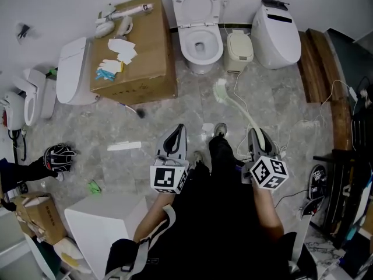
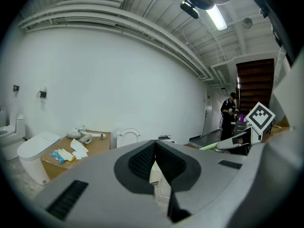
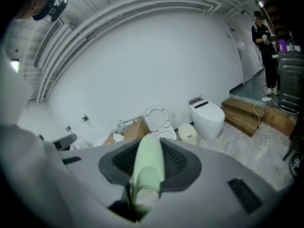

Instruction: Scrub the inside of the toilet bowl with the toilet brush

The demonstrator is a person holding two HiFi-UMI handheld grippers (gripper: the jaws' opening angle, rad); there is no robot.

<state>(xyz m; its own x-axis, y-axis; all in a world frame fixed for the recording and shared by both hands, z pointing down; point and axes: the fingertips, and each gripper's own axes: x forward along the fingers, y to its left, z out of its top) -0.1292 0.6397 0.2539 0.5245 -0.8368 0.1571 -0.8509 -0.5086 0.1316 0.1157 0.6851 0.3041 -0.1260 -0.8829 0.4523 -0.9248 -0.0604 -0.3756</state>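
**Two grippers low, brush well short of bowl**

R gripper [image 1: 257, 134] has its jaws clamped on the pale green handle of the toilet brush [image 1: 221, 91]. In the right gripper view the handle runs straight up btwn the ribbed pads. From the head view the handle curves fwd & to the left from the jaws. The brush head is at or just above the marble floor [image 1: 274, 98]; can't tell which.

L gripper [image 1: 176, 134] is empty: jaws together at the tips, nothing btwn them. It sits level w/ the R one, the person's dark-clad legs btwn the two.

Toilet bowl [image 1: 213, 46] stands ahead by the wall w/ its lid up, well apart from the brush head. Just right of it is a small beige bin [image 1: 239, 46], then a closed white toilet [image 1: 276, 35]. Left of the bowl is a big cardboard box [image 1: 143, 69] w/ papers & a white fitting on top.
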